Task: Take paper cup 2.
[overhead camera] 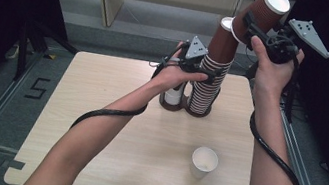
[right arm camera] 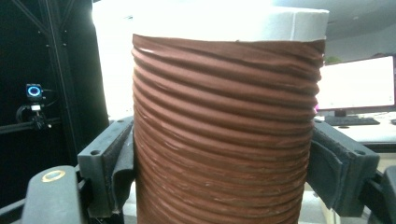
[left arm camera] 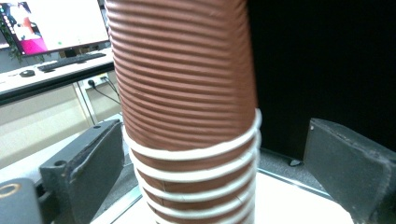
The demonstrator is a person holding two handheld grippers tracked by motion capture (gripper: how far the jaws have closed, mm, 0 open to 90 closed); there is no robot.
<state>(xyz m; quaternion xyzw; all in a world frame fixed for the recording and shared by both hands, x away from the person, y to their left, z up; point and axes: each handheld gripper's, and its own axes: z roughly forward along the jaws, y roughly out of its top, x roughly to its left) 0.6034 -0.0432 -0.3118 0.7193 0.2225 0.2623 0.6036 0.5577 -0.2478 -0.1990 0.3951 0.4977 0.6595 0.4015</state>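
Observation:
A tall stack of brown ribbed paper cups (overhead camera: 204, 91) stands upside down at the back middle of the table, with white rims ringing its lower part (left arm camera: 196, 186). My left gripper (overhead camera: 206, 73) is open around the stack's middle, and in the left gripper view (left arm camera: 212, 158) a gap shows at the right jaw. My right gripper (overhead camera: 256, 29) is shut on one brown cup (overhead camera: 263, 11), held tilted in the air above and right of the stack. Both jaws of the right gripper (right arm camera: 222, 163) press against that cup's sides (right arm camera: 224, 130).
A single white cup (overhead camera: 204, 162) stands upright on the wooden table (overhead camera: 107, 149) at the front right. A short brown and white cup pile (overhead camera: 172, 98) sits just left of the tall stack, partly behind my left hand. Dark frame posts flank the table.

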